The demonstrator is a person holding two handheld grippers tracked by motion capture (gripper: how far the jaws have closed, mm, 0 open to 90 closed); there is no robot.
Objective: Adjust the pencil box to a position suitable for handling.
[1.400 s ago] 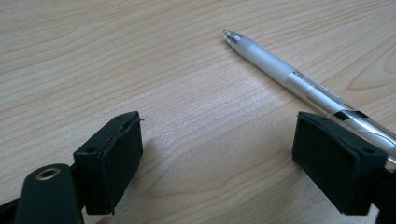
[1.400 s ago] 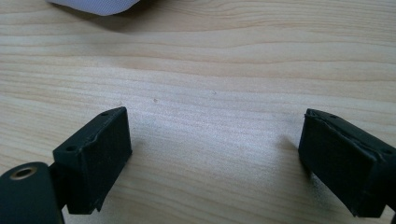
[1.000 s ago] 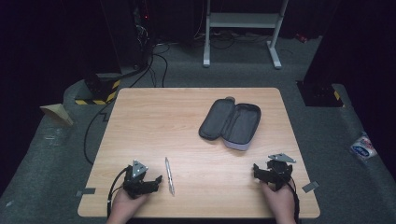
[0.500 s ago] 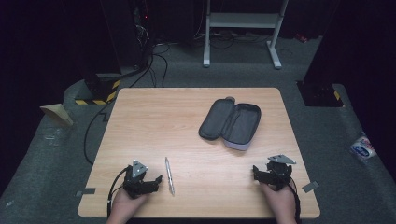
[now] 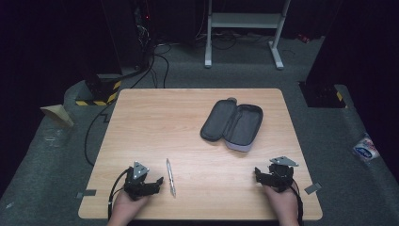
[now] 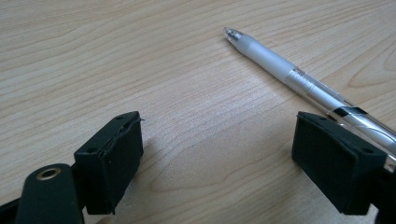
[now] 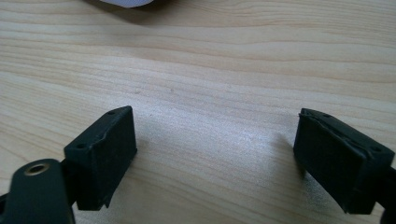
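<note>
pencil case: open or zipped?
Open. The pencil case lies spread flat on the table, both halves showing dark insides; nothing visible inside.

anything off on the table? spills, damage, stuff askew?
Nothing stands out. The pen lies flat beside the left gripper, intact. The case lies open mid-table, at a slant. No spills on the table.

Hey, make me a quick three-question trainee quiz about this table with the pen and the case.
1. True or false: the pencil case lies zipped shut.
2. Which hand-held gripper is nearer the pen: A left, B right?
3. What is between the left hand-held gripper's jaws?

Key:
1. False, it lies open.
2. A; the pen runs just outside one of its jaws.
3. Nothing but bare table.
</note>
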